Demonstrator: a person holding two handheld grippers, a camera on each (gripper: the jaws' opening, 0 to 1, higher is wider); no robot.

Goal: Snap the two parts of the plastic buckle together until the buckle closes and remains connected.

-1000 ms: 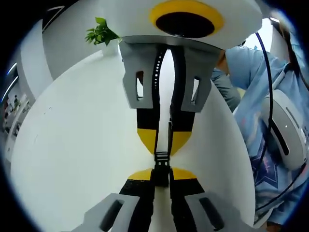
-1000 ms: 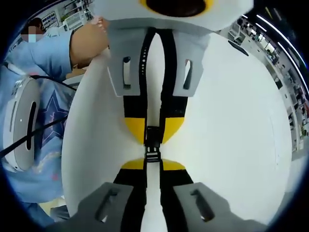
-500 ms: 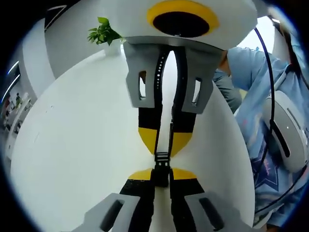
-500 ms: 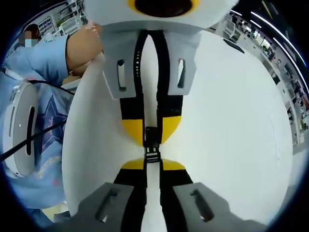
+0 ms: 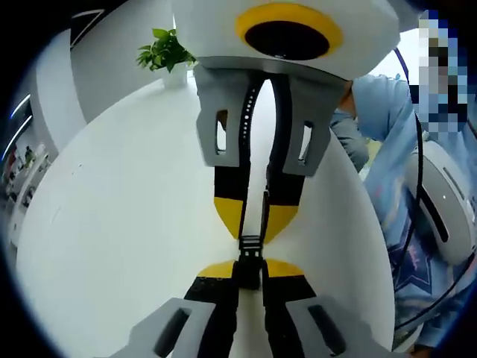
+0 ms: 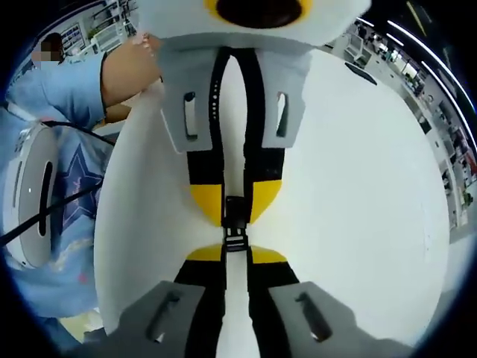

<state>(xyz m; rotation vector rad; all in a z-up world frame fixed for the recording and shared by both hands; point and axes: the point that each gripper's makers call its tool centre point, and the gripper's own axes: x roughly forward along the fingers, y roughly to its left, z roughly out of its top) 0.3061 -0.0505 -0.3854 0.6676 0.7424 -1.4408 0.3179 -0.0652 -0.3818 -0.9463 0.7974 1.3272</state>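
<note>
1. Left gripper view: left tool [image 5: 250, 270] clamps one buckle half [image 5: 250, 253] above the white tabletop [image 5: 127, 224].
2. Right tool [image 6: 236, 255] pinches the other buckle half [image 6: 235, 237], facing it.
3. Halves look mated; whether latched, I cannot tell.
4. Next, judged: squeeze together, then test.

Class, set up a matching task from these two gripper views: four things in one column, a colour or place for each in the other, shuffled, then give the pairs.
Things:
1. buckle
2. plant
3. table
4. sleeve

Descriptions:
A. white, broad surface beneath the grippers
B. light blue, at the view's upper left
C. black, held between the two grippers' yellow tips
D. green, at the table's far edge

Pairs: 1-C, 2-D, 3-A, 4-B
</note>
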